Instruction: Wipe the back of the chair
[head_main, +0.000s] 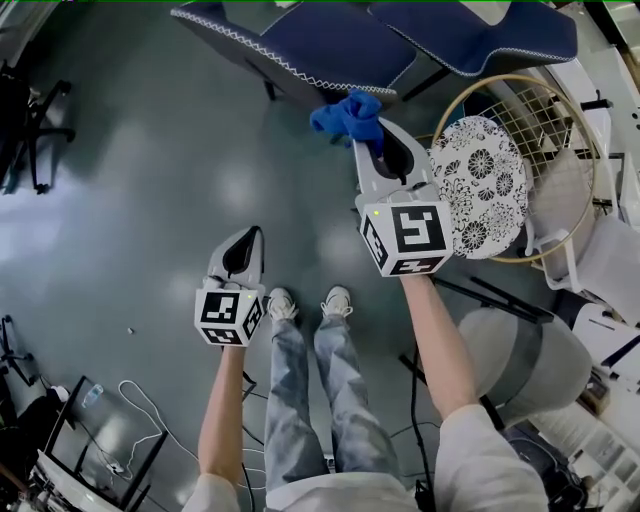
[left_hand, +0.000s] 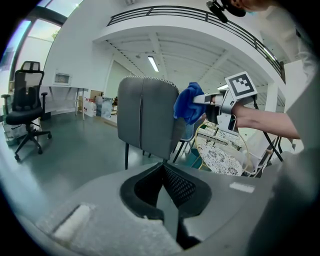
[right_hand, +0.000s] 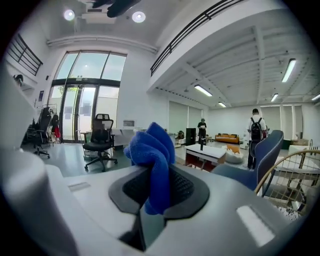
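Note:
The chair has a blue seat side with white trim in the head view, and its grey back faces the left gripper view. My right gripper is shut on a bunched blue cloth, held at the upper right edge of the chair back. From the left gripper view the cloth looks to be at that edge, but contact cannot be told. In the right gripper view the cloth sticks up out of the jaws. My left gripper hangs lower left, shut and empty.
A round gold-framed wire chair with a patterned cushion stands just right of the right gripper. A second blue chair is behind it. A black office chair stands far left. Cables lie on the floor. People stand far off.

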